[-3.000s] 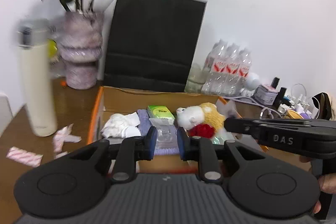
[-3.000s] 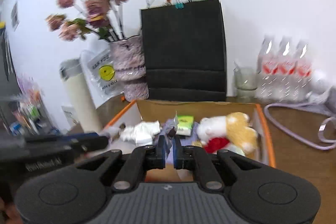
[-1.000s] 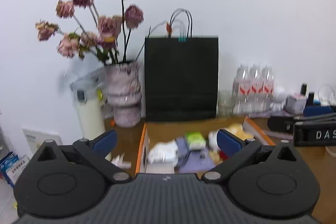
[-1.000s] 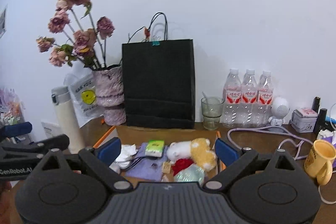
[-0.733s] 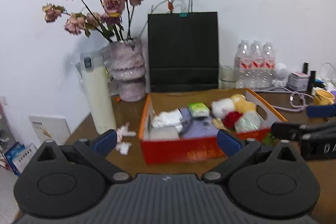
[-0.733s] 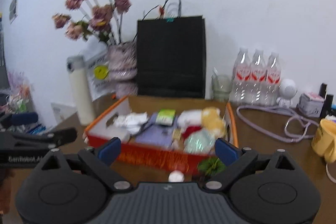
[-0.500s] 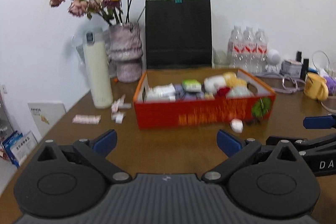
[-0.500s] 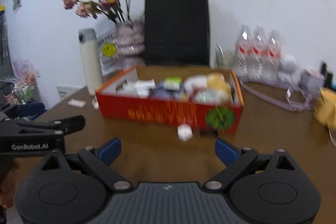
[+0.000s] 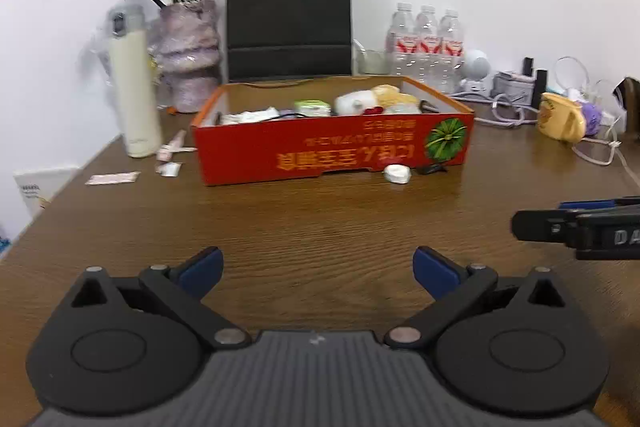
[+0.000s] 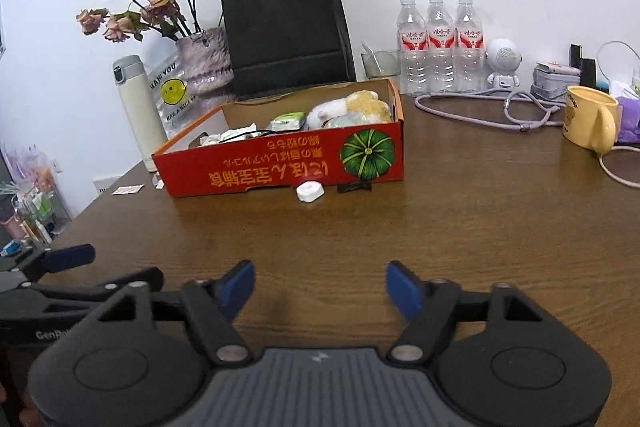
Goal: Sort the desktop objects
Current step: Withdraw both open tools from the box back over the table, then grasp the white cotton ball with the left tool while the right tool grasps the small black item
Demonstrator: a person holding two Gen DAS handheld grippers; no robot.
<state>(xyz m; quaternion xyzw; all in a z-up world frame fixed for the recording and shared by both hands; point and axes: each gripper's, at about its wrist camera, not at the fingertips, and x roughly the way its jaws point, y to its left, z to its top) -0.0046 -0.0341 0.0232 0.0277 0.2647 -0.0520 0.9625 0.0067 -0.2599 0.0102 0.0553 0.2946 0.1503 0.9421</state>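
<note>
A red cardboard box [image 9: 332,151] [image 10: 280,167] stands mid-table, holding a plush toy [image 10: 352,107], a green packet [image 10: 287,121], tissues and other items. A small white object [image 9: 397,173] [image 10: 309,191] and a black clip [image 9: 431,169] [image 10: 354,187] lie on the table in front of the box. My left gripper [image 9: 316,269] is open and empty, low over the near table. My right gripper [image 10: 320,287] is open and empty, also near the front, to the right of the left one.
Behind the box stand a black paper bag [image 10: 284,27], a vase of dried roses [image 10: 204,61], a white thermos [image 9: 134,87] and three water bottles [image 10: 440,43]. A yellow mug [image 10: 588,117], cables and small items sit far right. Paper wrappers [image 9: 112,178] lie left of the box.
Both grippers went from shut over the box to open, then pulled back and down toward the near table edge. The box now sits well ahead of them.
</note>
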